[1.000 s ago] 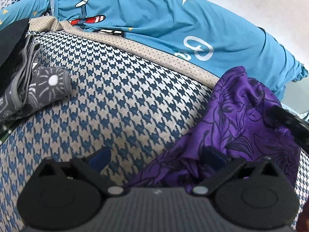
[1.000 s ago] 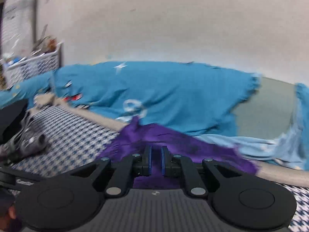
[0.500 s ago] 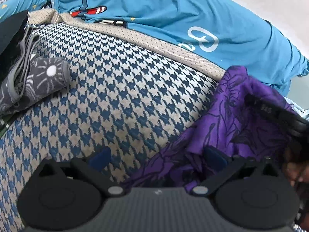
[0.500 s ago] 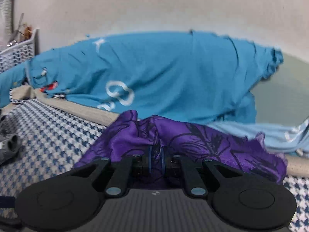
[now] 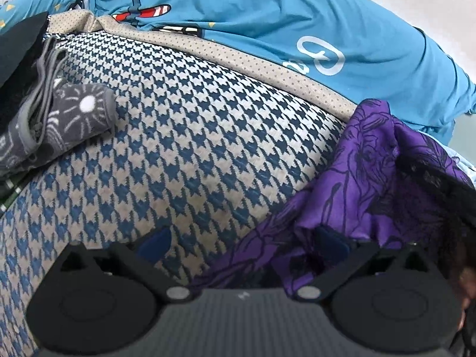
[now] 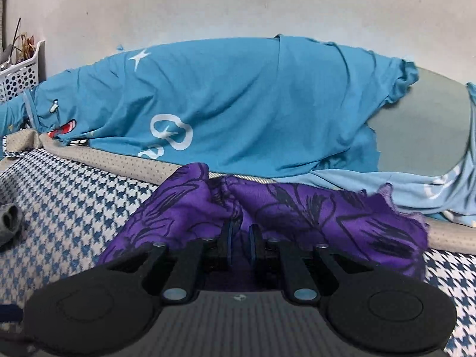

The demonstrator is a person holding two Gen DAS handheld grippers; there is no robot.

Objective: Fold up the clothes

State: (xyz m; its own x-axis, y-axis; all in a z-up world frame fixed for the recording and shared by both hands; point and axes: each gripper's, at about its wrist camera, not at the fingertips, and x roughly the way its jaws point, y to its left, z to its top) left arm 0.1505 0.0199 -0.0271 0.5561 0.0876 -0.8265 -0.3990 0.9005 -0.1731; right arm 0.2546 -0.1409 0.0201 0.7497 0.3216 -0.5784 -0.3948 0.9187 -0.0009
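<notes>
On a bed covered by a blue-and-white houndstooth woven blanket (image 5: 193, 136), a crumpled purple cloth printed with black flowers (image 6: 297, 211) lies bunched at the near right. The right gripper (image 6: 240, 238) has its narrow jaws just beginning to part, with a pinch of this purple fabric between them; judging by that, it is letting go after drawing the cloth onto the blanket to fold it. The left gripper (image 5: 238, 242) stands wide open low over the blanket, gripping nothing, though the cloth's near edge drapes over its right finger (image 5: 330, 244); it seems placed to take that edge next. Far behind, a bright blue printed shirt (image 6: 238, 104) lies spread against the wall. At the far left rests a rolled grey patterned garment (image 5: 68, 119).
</notes>
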